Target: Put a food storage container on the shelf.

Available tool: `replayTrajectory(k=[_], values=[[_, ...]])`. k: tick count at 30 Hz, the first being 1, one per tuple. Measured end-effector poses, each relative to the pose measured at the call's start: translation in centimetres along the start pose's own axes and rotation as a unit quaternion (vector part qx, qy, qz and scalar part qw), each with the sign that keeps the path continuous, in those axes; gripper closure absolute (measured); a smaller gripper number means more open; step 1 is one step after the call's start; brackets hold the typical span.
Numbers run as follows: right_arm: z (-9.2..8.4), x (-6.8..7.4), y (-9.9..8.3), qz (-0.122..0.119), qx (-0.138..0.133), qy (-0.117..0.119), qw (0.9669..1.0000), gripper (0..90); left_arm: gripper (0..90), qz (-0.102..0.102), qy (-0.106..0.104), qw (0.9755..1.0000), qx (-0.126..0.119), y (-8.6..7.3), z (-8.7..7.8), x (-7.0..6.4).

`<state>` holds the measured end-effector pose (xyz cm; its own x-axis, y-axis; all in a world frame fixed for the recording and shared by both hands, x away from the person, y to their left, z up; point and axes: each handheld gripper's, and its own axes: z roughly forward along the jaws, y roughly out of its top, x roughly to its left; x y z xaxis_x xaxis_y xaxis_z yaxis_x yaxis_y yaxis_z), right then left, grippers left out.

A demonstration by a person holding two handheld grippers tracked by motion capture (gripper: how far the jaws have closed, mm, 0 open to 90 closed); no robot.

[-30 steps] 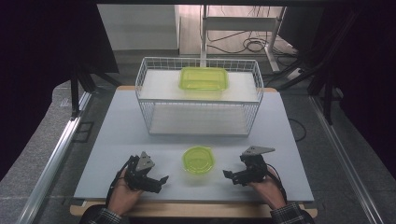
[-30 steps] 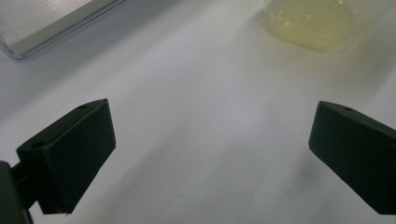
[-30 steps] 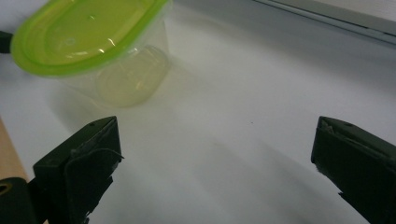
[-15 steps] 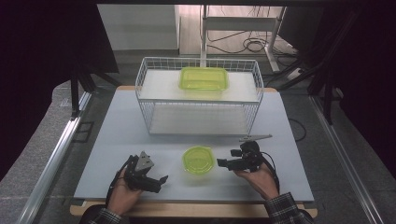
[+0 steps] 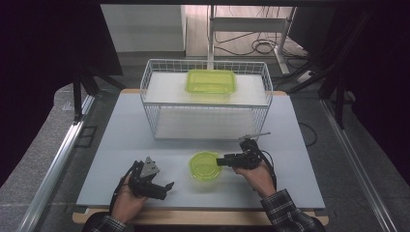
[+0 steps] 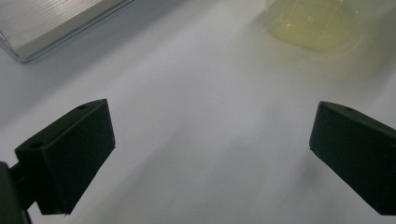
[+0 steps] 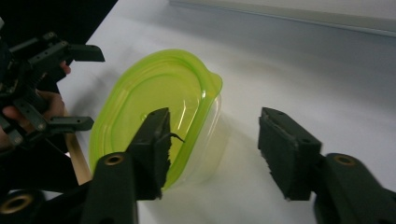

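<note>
Your right gripper (image 5: pixel 220 161) is at the tub (image 5: pixel 205 165) now, the small round green one sitting on the table (image 5: pixel 116 145) between your 2 hands. The jaws have just been closing, and they straddle the tub's rim: 1 jaw over the lid, the other outside the wall, a gap on that outer side, so no pinch yet. The inner pad may already be brushing the lid; hard to say from this angle.

Your left gripper (image 5: pixel 167 188) sits spread wide, nothing between its jaws, near the table's front edge.

Watch the bite. It's on 1 side only, so closing could tip the tub or flex that thin wall and skid it towards your left gripper.

Room-wise, you've open table all round the tub; the basket (image 5: pixel 150 108) with 1 larger tub (image 5: pixel 211 81) stands well behind.
</note>
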<state>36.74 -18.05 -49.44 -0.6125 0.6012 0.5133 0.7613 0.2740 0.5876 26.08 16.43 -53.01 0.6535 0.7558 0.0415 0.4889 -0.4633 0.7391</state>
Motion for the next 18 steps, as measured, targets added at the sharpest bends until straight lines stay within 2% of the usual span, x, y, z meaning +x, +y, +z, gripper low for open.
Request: replayTrajectory(k=[1,5,8,11,12,13,18], values=[[0.2,-0.33,0.18,0.013,0.004,0.015,0.9998,53.4,0.0,0.002,0.0,1.0,0.0,0.01,0.02,-0.04],[0.53,-0.63,0.29,0.03,0.017,0.032,0.9989,59.3,0.0,0.002,0.0,1.0,0.001,0.02,0.06,-0.06],[0.83,-1.06,0.39,0.06,0.026,0.062,0.996,71.2,0.1,0.003,-0.001,1.0,0.002,0.02,0.08,-0.09],[0.87,-1.19,0.48,0.078,0.034,0.079,0.9932,77.9,0.1,0.004,-0.001,1.0,0.002,0.03,0.08,-0.11],[0.87,-1.19,0.48,0.078,0.034,0.079,0.9932,77.9,0.1,0.004,-0.001,1.0,0.002,0.03,0.08,-0.11],[0.84,-1.16,0.57,0.087,0.039,0.088,0.9916,80.6,0.1,0.004,0.0,1.0,0.003,0.02,0.1,-0.12],[0.79,-1.03,0.69,0.086,0.043,0.087,0.9915,81.1,0.1,0.004,0.001,1.0,0.003,0.01,0.12,-0.11]])
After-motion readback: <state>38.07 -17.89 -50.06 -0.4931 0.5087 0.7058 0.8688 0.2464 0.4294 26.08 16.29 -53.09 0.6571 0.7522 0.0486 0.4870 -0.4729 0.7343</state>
